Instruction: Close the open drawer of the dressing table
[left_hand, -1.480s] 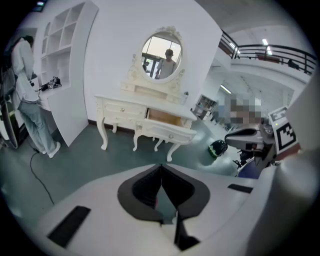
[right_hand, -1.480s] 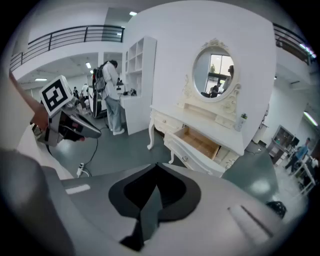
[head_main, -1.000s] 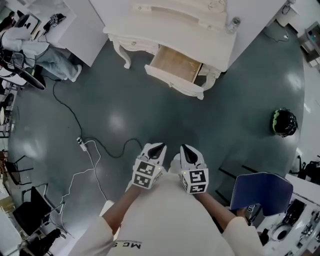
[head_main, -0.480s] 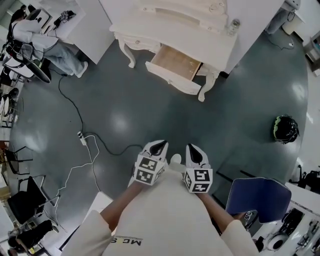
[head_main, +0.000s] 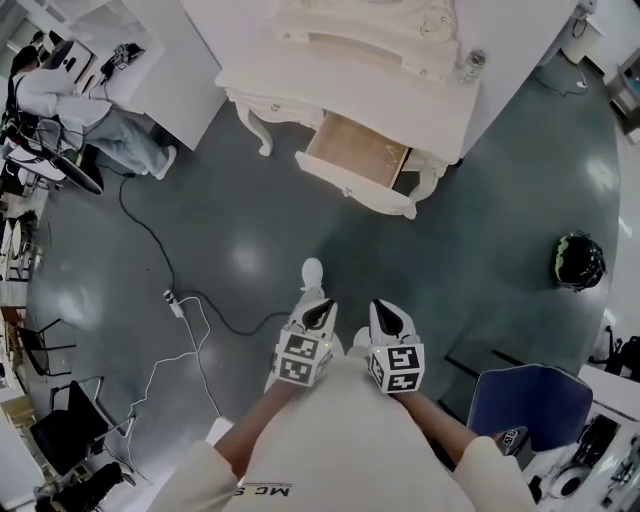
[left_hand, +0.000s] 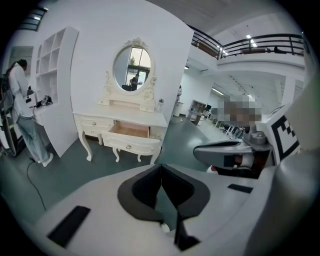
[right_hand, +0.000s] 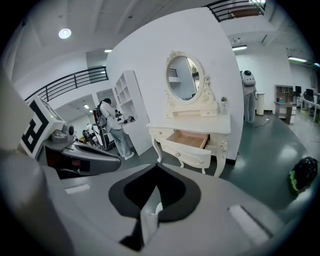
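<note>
Now | left tongs (head_main: 319, 305) pressed together, empty | right tongs (head_main: 386, 311) likewise | drawer (head_main: 358, 152) pulled out | shirt (head_main: 335, 440) reads "MC"

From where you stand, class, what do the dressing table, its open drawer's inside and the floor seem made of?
Dressing table: probably wood painted cream, judging by carved curved legs.
Drawer inside: bare light-brown wood, it seems.
Floor: smooth grey-green coating, perhaps epoxy; it reflects lights.

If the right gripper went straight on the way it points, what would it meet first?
The right gripper would probably meet the open drawer of the dressing table; only floor shows between, though depth is unclear.
</note>
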